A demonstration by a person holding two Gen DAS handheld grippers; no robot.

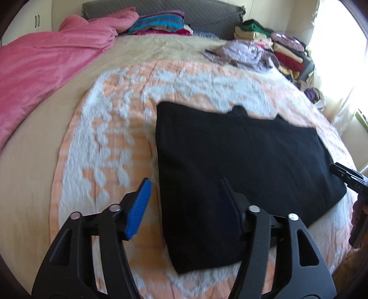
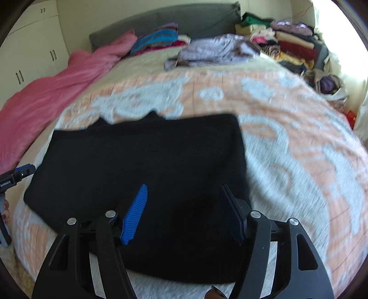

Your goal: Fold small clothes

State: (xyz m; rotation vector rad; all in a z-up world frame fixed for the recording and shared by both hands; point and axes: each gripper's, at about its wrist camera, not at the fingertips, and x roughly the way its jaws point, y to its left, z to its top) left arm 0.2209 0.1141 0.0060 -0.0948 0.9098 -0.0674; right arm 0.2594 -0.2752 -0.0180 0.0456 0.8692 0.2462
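A black garment (image 1: pixel 241 165) lies flat on the orange and white bedspread (image 1: pixel 119 128), folded to a rough rectangle. My left gripper (image 1: pixel 184 184) is open and empty above its near left corner, with the blue pad (image 1: pixel 139 207) off the cloth's left edge. My right gripper (image 2: pixel 184 188) is open and empty above the garment's (image 2: pixel 142 161) near right part. The right gripper shows at the right edge of the left wrist view (image 1: pixel 347 177). The left gripper shows at the left edge of the right wrist view (image 2: pixel 16 177).
A pink duvet (image 1: pixel 39 69) is bunched on the bed's far left. A lilac garment heap (image 1: pixel 243 53) lies at the back right. Stacks of folded clothes (image 1: pixel 283 50) stand by the window. Folded striped clothes (image 1: pixel 158 23) lie against the grey headboard (image 1: pixel 207 13).
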